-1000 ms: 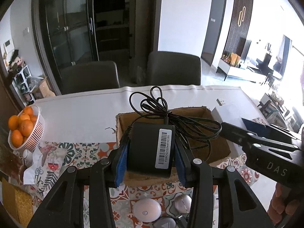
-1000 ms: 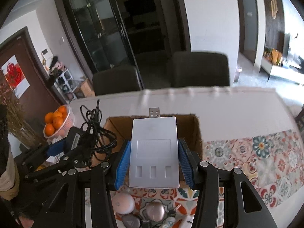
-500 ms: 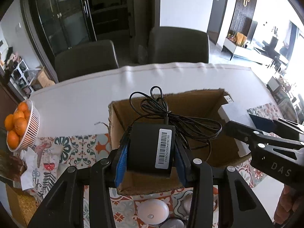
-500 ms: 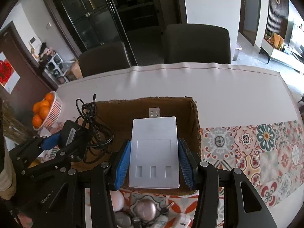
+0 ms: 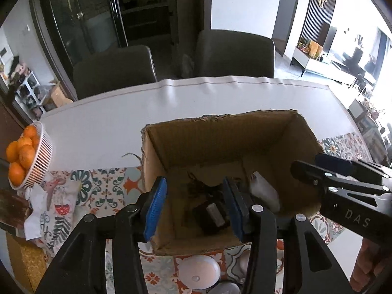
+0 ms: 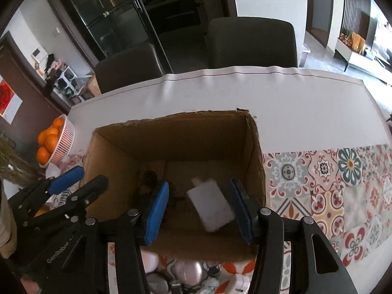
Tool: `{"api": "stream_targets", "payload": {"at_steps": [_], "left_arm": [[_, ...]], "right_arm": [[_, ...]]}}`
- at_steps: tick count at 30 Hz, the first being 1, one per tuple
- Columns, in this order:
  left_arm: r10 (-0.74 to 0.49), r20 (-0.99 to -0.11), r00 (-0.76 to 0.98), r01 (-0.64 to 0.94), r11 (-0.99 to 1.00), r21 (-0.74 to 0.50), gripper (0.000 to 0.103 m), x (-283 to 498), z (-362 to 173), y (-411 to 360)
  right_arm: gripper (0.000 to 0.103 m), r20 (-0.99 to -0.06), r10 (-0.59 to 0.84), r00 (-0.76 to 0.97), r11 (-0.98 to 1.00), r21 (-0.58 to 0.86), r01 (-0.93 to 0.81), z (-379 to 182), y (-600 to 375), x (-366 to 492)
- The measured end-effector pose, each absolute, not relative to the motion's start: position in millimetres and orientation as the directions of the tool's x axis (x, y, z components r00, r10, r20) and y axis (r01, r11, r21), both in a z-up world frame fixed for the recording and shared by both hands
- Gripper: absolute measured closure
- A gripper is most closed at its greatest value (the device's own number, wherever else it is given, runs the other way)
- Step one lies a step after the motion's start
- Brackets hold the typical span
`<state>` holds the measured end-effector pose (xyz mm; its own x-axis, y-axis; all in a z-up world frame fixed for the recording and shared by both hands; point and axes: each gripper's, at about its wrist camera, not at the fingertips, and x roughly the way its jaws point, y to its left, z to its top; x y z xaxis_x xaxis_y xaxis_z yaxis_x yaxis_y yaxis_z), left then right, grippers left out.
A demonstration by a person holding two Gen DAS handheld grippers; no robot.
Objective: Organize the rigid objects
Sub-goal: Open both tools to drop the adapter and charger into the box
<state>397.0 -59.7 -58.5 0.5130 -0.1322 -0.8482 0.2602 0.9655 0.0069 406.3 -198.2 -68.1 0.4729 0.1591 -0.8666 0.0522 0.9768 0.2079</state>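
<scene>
Left gripper point(image 5: 194, 205) jaws opening, nothing gripped; black adapter point(image 5: 212, 216) lies on box floor. Right gripper point(image 6: 201, 208) jaws opening, empty; white device point(image 6: 212, 205) blurred inside cardboard box point(image 6: 254, 147). Small gadgets point(image 5: 198, 273) near box unsorted.

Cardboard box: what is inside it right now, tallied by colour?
Inside the cardboard box:
Black, the power adapter with its cord: 1
White, the flat device: 1
Total: 2
</scene>
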Motion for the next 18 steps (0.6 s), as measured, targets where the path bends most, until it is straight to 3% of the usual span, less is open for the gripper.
{"api": "stream_targets", "payload": {"at_steps": [18], "left_arm": [[-0.106,-0.78,0.616,0.211,0.977,0.034,0.051,340,-20,-40]], "right_arm": [[0.05,-0.793,0.048,0.608,0.992,0.11,0.065,-22,-188,350]]}}
